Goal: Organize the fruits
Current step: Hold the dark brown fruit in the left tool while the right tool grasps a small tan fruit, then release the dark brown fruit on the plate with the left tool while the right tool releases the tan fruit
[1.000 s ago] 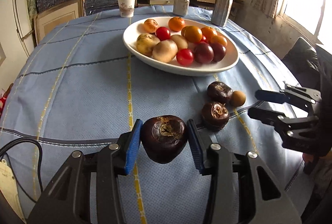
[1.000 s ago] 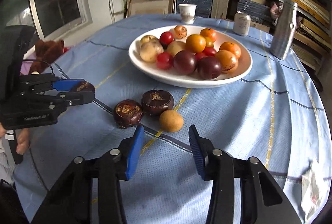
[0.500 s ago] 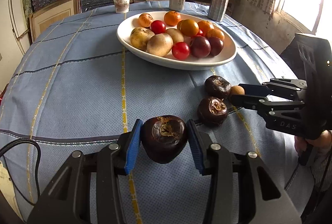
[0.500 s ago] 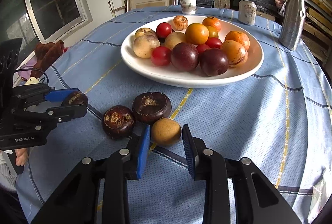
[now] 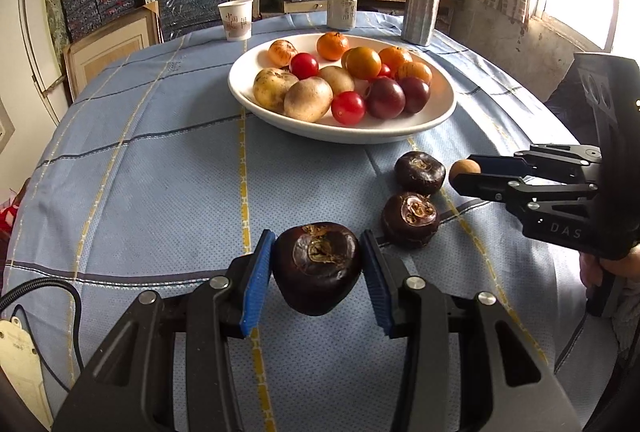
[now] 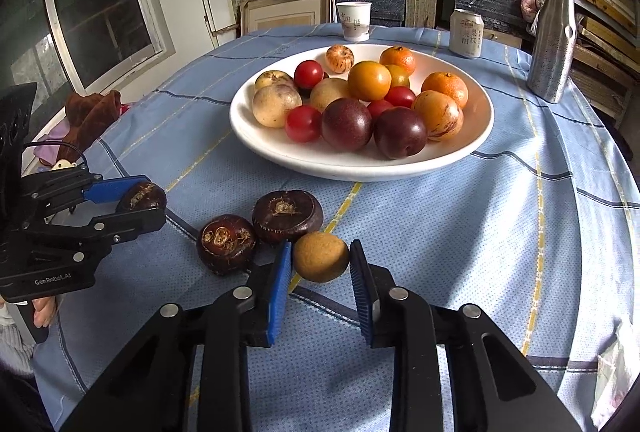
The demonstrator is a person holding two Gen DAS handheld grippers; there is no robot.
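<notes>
My left gripper (image 5: 316, 238) is shut on a dark brown fruit (image 5: 316, 268), held just above the blue tablecloth. My right gripper (image 6: 320, 246) has its jaws closing on a small tan round fruit (image 6: 321, 262) that rests on the cloth, and both blue pads touch its sides. Just left of it lie two more dark brown fruits (image 6: 226, 244) (image 6: 287, 216). Beyond them stands a white plate (image 6: 360, 170) piled with several oranges, red tomatoes, purple plums and pale round fruits. Each gripper shows in the other's view: the right gripper (image 5: 464, 172) and the left gripper (image 6: 154, 198).
A paper cup (image 6: 354, 20), a drinks can (image 6: 466, 32) and a metal bottle (image 6: 554, 40) stand behind the plate at the table's far edge. Shelves of boxes fill the back wall. A brown cloth (image 6: 90, 112) lies off the table's left side.
My right gripper moved forward to the small tan fruit and its jaws narrowed from wide apart onto it. The left gripper kept still with its dark fruit.
</notes>
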